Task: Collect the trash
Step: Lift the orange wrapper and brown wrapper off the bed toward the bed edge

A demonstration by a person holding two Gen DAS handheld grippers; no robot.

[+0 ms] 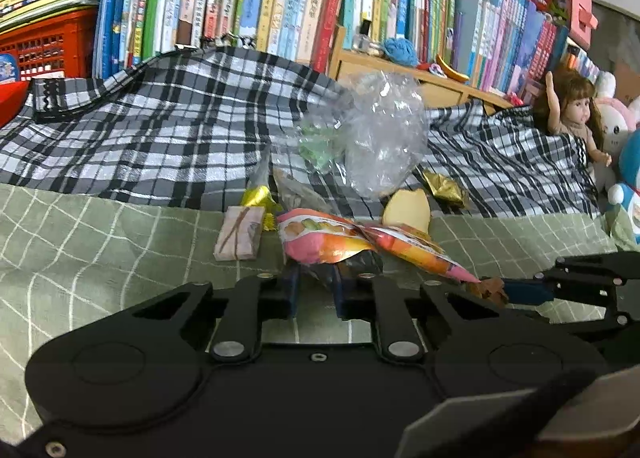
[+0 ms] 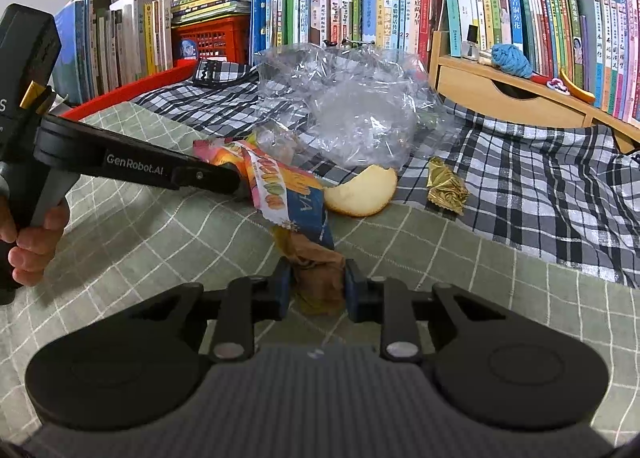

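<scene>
The snack wrapper, a long pink-and-orange foil bag, lies on the bed stretched between the two claws, its long axis running from the left claw across to the right claw. In the left wrist view the left claw's blue pads are drawn in on the wrapper's crumpled dark end, which sits right at the fingertips. In the right wrist view the right claw is pinched on the other end, a brownish crumpled tail, with the printed body of the bag rising ahead and to the left toward the left claw. So each claw holds the end nearest it, and any lift has to go up with both together or the bag will pull taut along its length. It looks like one wrapper, though it could be two overlapping pieces; the folds hide the join. Other trash waits just beyond: a bitten bread piece touching the wrapper's far side, a gold foil near it on the plaid blanket, and a clear plastic bag behind
</scene>
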